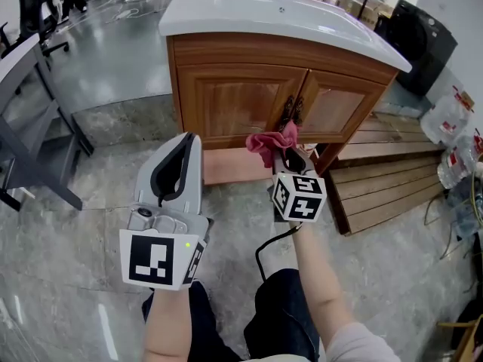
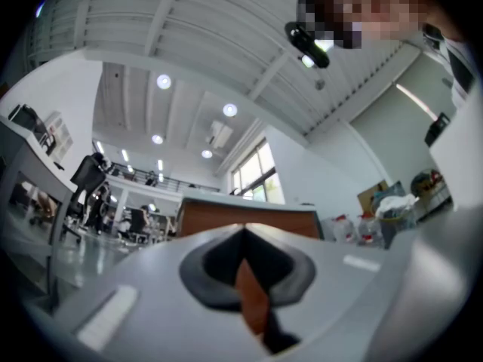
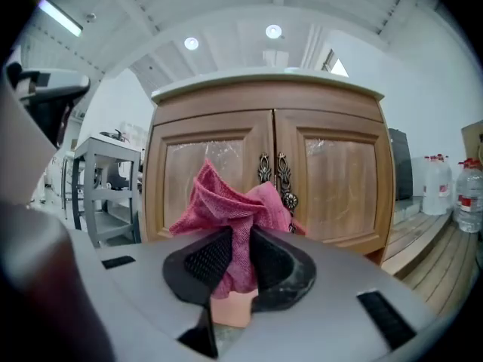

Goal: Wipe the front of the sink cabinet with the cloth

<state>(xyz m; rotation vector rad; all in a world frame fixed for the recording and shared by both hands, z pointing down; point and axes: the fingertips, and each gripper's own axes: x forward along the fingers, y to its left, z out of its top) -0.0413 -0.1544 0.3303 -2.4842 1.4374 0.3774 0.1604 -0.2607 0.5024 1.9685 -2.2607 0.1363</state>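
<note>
A: Where's the cloth?
B: The cloth [image 3: 226, 206] is bunched in the right gripper [image 3: 232, 256]. Jaws are clamped on its lower middle, with folds fanning up past the pads. It's held in front of the cabinet [image 1: 226, 96], about level with the handles [image 1: 293, 111] where the two doors meet. The right gripper view takes in the whole front, so I read it as short of the wood, not touching.

A: Left?
B: Left gripper [image 1: 183, 151] has its jaws together with nothing in them. It sits low, to the left of the right one and well off the cabinet, tilted upward.

A: How will the cloth behave?
B: Soft, light, woven pink stuff with no stiffness. The free wad should flatten and drag once it's pressed on a door. My guess is it grabs on varnish rather than slides. Nothing fragile about it.

A: Grip OK?
B: Looks reasonable. It's clamped mid-bunch with plenty of fabric ahead of the pads, so cloth should meet the wood before plastic does. The risk is drag tugging it out if the pinch is shallow, and I can't tell how deep it sits. It could also snag on the ornate handles.

A: Doors?
B: Glossy, with a raised frame round each panel. The recessed edges will likely need the wad pushed in.
</note>
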